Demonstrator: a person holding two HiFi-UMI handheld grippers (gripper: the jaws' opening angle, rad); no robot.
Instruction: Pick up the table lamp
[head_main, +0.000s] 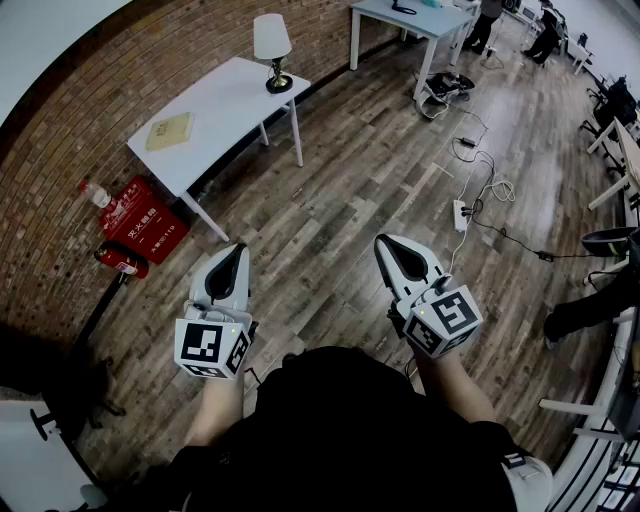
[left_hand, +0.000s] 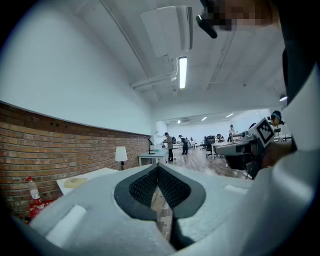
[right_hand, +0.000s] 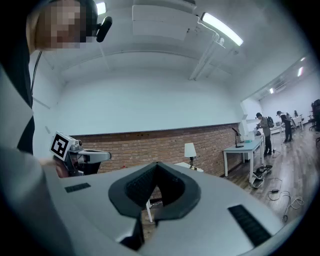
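Left gripper (head_main: 240, 248) and right gripper (head_main: 384, 244) hang closed, far from table lamp (head_main: 272, 50).

Tan item (head_main: 168, 131) on table (head_main: 225, 95) — too small to identify, person (head_main: 600, 305) at right edge cut off

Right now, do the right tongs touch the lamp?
Apart. The head view shows the right tongs held far from the lamp on the table.
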